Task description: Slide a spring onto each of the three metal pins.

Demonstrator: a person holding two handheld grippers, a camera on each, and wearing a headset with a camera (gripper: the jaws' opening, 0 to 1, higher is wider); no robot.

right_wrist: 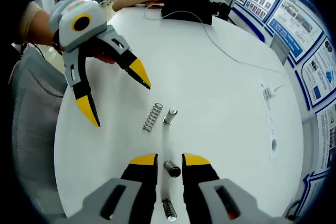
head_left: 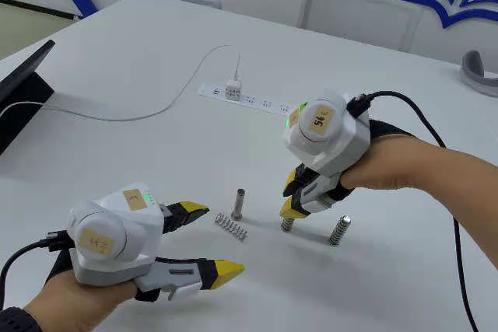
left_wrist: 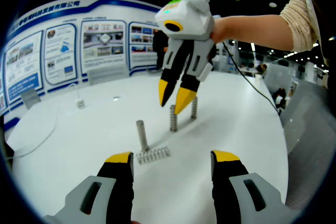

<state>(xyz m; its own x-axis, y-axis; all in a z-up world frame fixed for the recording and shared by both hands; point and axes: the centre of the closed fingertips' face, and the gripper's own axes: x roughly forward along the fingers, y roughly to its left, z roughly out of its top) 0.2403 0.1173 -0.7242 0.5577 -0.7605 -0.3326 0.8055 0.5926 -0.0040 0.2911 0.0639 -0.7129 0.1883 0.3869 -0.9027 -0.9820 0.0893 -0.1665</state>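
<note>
Three metal pins stand on the white table. The left pin is bare, and a loose spring lies flat beside it. The middle pin and the right pin each carry a spring. My right gripper hovers just over the middle pin, jaws a little apart and holding nothing. My left gripper is wide open and empty, a short way from the loose spring.
A white power strip with a plugged charger and a long cable lies farther back. A dark screen stands at the table's left edge. A grey curved object rests at the far right.
</note>
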